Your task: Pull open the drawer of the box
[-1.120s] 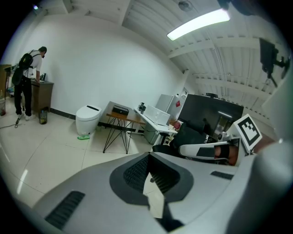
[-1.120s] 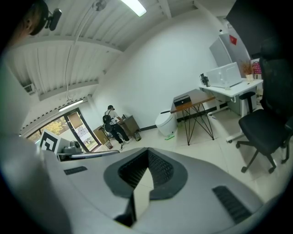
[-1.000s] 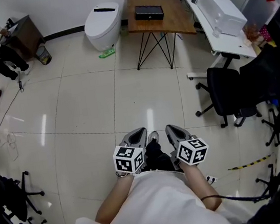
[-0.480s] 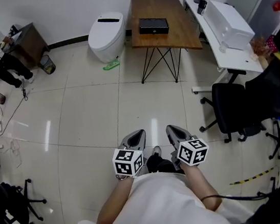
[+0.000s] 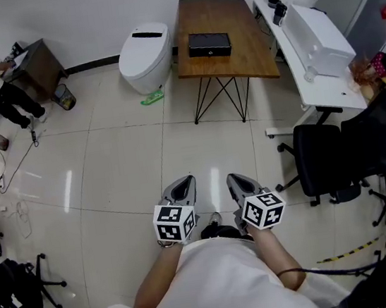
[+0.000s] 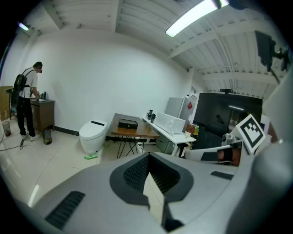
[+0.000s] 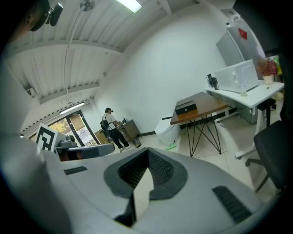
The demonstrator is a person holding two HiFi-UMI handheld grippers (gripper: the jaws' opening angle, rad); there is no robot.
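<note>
The black box point(image 5: 208, 43) sits on the far worktop point(image 5: 248, 42), well apart from the left gripper point(image 5: 183, 186) and right gripper point(image 5: 237, 181). Both have their fingers point(image 6: 82, 183) together and empty. The person would best walk close first, then part the fingers at the drawer point(image 5: 209, 50) front.

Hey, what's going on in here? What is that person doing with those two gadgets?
A person stands on the tiled floor, holding the left tool and the right tool close to the body. Both are shut and hold nothing. The black box sits on the wooden table across the room, well out of reach, so opening it has not started.
</note>
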